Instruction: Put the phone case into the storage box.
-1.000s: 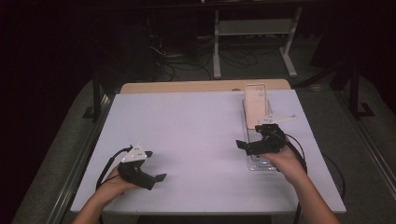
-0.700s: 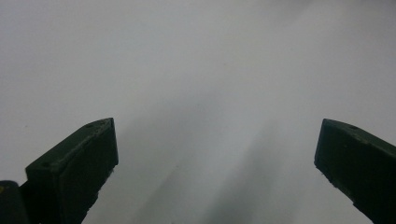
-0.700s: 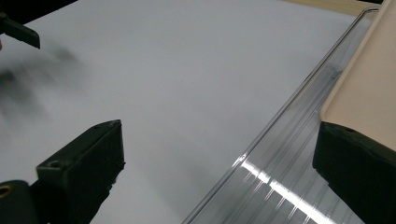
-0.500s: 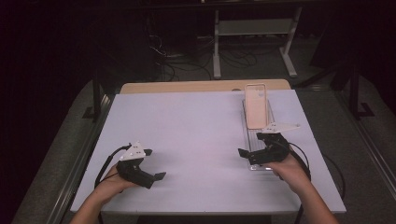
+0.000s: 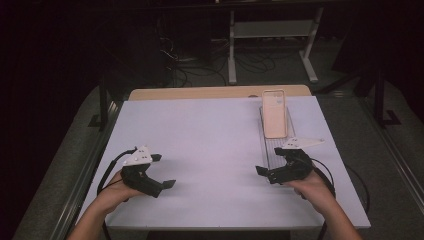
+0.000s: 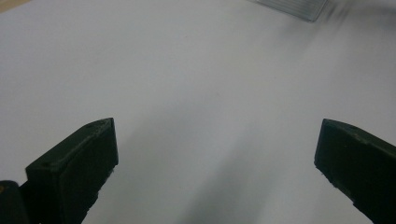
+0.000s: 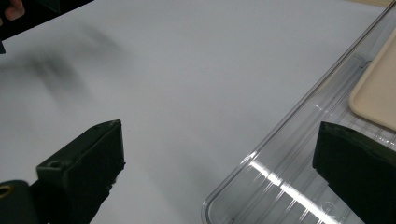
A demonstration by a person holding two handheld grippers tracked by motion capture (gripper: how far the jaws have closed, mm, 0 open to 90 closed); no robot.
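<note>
A beige phone case (image 5: 274, 114) lies in the far half of a long clear plastic tray (image 5: 270, 148) on the right side of the white table (image 5: 210, 135). My right gripper (image 5: 269, 161) sits at the tray's near end, open, with nothing between its jaws. In the right gripper view the right gripper (image 7: 219, 130) straddles the tray's near corner (image 7: 280, 182), and the case's edge (image 7: 378, 93) shows at the right. My left gripper (image 5: 162, 171) rests low at the front left of the table, open and holding nothing. The left gripper view shows the left gripper (image 6: 219, 126) over bare table.
A wooden strip (image 5: 210, 92) runs along the table's far edge. Beyond it are a dark floor, cables and a metal stand (image 5: 270, 45). The tray's corner (image 6: 299, 9) is at the top of the left gripper view. The other hand (image 7: 14, 9) sits top left in the right gripper view.
My right gripper has drawn back along the tray toward the person, from near the case to the tray's near end. The left gripper has barely moved.
</note>
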